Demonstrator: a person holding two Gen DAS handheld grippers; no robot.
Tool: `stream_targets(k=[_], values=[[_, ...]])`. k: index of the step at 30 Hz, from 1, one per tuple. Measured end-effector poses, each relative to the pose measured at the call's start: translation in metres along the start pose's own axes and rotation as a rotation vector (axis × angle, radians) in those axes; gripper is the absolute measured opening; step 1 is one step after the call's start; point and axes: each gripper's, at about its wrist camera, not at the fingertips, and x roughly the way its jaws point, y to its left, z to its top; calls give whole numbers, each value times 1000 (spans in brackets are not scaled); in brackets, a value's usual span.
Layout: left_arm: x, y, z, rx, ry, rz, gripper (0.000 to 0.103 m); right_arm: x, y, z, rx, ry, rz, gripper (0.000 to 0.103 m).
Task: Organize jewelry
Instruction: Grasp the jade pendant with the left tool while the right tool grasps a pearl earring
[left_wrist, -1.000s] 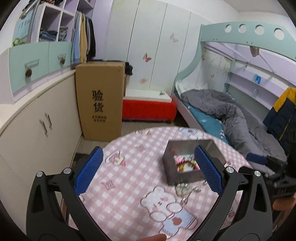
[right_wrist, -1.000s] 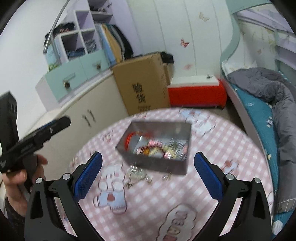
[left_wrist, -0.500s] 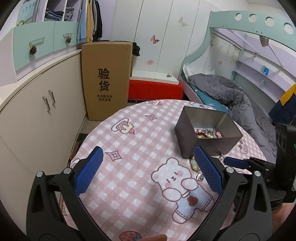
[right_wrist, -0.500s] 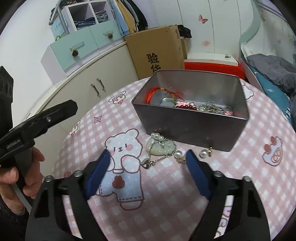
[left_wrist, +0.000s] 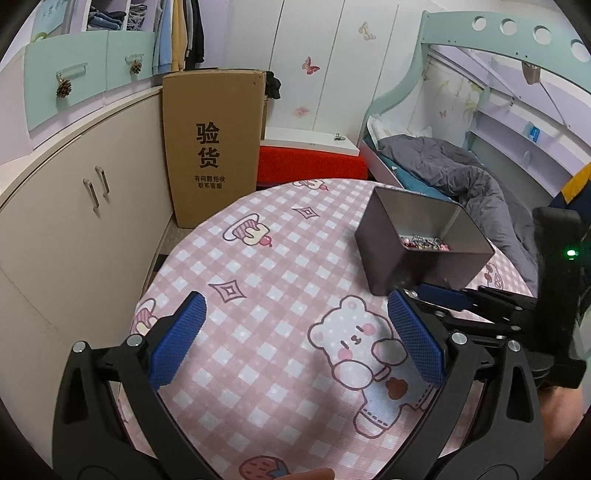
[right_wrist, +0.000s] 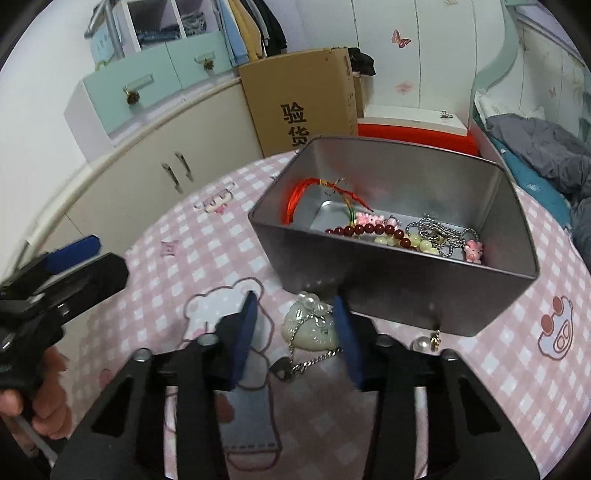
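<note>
A grey metal tin stands on the pink checked table and holds a red cord bracelet, a dark red bead bracelet, a silver chain and pink charms. The tin also shows in the left wrist view. In front of it lie a pale green jade pendant on a silver chain and pearl earrings. My right gripper is partly closed, its jaws on either side of the pendant, not clamped. My left gripper is open and empty over the table, left of the tin.
The round table has a cartoon bear print. Behind it stand a tall cardboard box, a cream cabinet, a red bench and a bunk bed at the right. My right gripper shows at the right of the left wrist view.
My right gripper has lowered toward the table and narrowed its jaws around the jade pendant. My left gripper has drifted left and lower, staying open.
</note>
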Motion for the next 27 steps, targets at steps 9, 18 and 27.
stream_targets(k=[9,18,27], values=[[9,-9,-6,20,25,-10,97,-10,0,-11,-47,-27,-3,7],[23,-33,-10,106,71,-45,97,-62,-14,-37,12,-64,80,7],[54,-75,-21,278,148,-88,97,-64,-31,-72,57,11,61,7]])
